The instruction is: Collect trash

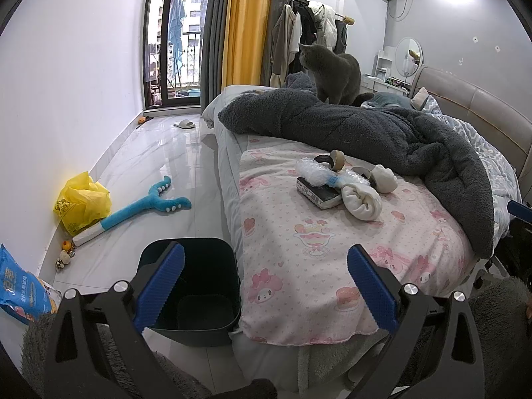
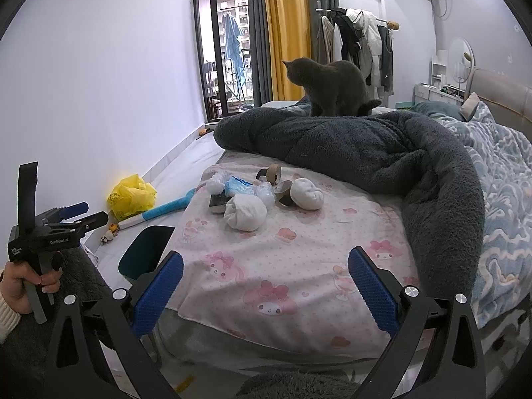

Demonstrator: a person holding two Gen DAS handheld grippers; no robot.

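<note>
A heap of clutter lies on the pink cartoon sheet [image 1: 299, 232] of the bed: bubble wrap [image 1: 312, 172], empty tape rolls [image 1: 335, 160], two white rolled socks [image 1: 360, 201] and a small dark box [image 1: 319, 194]. The same heap shows in the right wrist view, with the socks [image 2: 244, 212] and tape rolls [image 2: 273, 173]. A dark bin [image 1: 196, 286] stands on the floor at the bed's corner, also in the right wrist view [image 2: 146, 254]. My left gripper [image 1: 266, 289] is open and empty above the bin and bed corner. My right gripper [image 2: 266, 289] is open and empty over the sheet's near edge.
A grey cat [image 1: 335, 71] stands on a dark fleece blanket [image 1: 382, 133] behind the heap. On the floor by the wall lie a yellow plastic bag [image 1: 81, 202], a blue toy [image 1: 143, 204] and a blue packet [image 1: 20, 289]. A headboard [image 1: 482, 109] is at the right.
</note>
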